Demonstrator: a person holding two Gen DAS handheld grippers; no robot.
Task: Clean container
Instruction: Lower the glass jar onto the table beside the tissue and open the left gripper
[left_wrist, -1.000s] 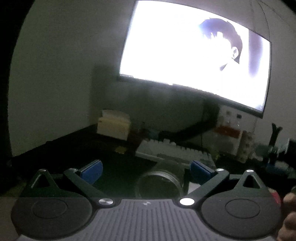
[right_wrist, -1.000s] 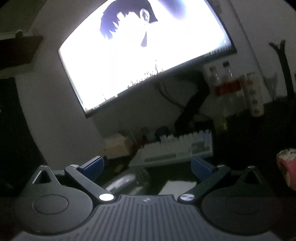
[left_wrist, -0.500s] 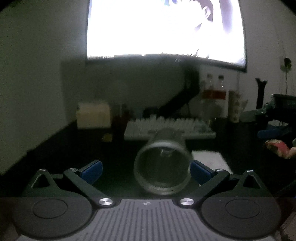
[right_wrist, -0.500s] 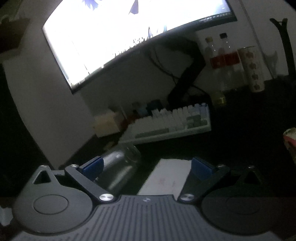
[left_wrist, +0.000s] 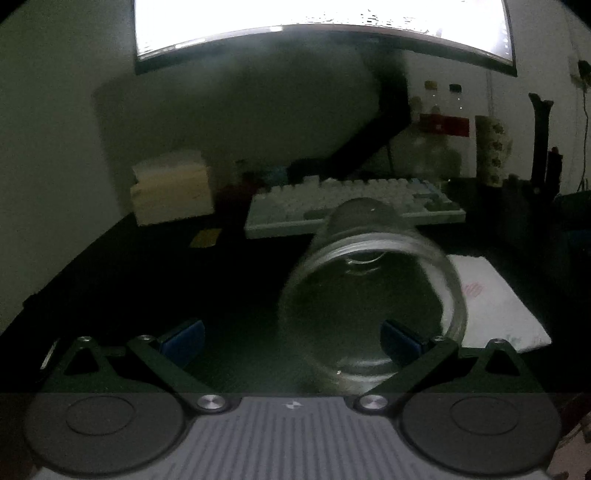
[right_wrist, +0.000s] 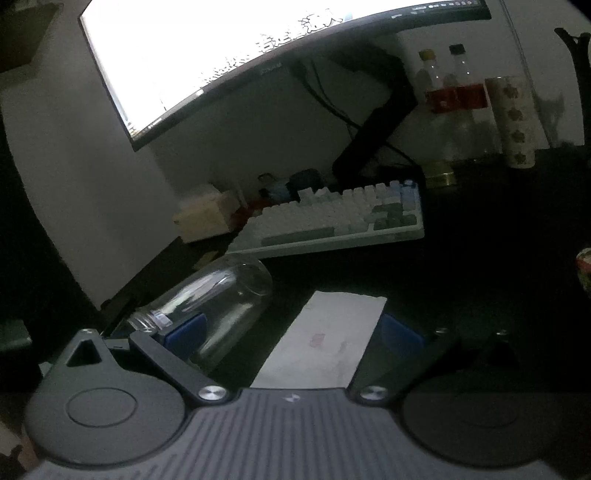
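A clear glass jar (left_wrist: 369, 295) lies on its side on the dark desk (left_wrist: 147, 277), mouth toward the left gripper (left_wrist: 291, 338), whose fingers are spread wide with one tip inside the rim. The right gripper (right_wrist: 293, 332), also spread, hovers over a white napkin (right_wrist: 325, 339) beside the jar, near the keyboard (right_wrist: 332, 221).

A white keyboard (right_wrist: 332, 221) lies below a bright monitor (right_wrist: 229, 48)

Dim room – glowing monitor (left_wrist: 321, 14), pale wall (left_wrist: 55, 147)
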